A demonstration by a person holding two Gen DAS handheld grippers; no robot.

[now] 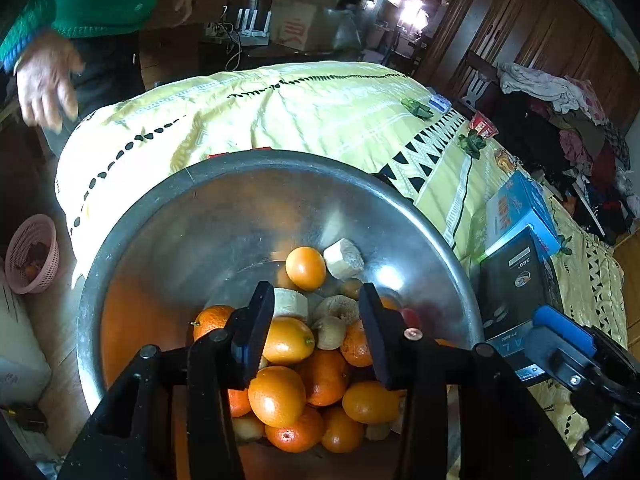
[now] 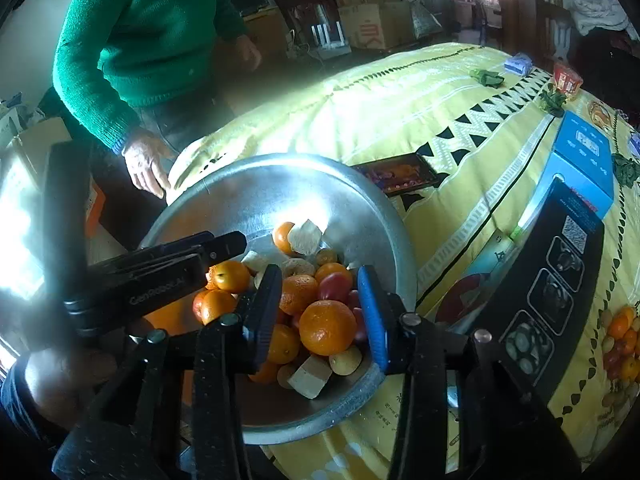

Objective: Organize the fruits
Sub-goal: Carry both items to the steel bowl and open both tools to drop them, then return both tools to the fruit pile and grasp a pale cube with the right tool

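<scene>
A big metal basin on the yellow tablecloth holds several oranges, kiwis, red tomatoes and pale cut chunks. My left gripper is open and empty, hanging over the pile; it also shows in the right wrist view at the basin's left side. My right gripper is open and empty above the near side of the pile; its blue body shows in the left wrist view at the lower right.
A black box and a blue box stand right of the basin. A dark tray lies behind it. A person in a green sweater stands at the far left. A pink basket sits on the floor.
</scene>
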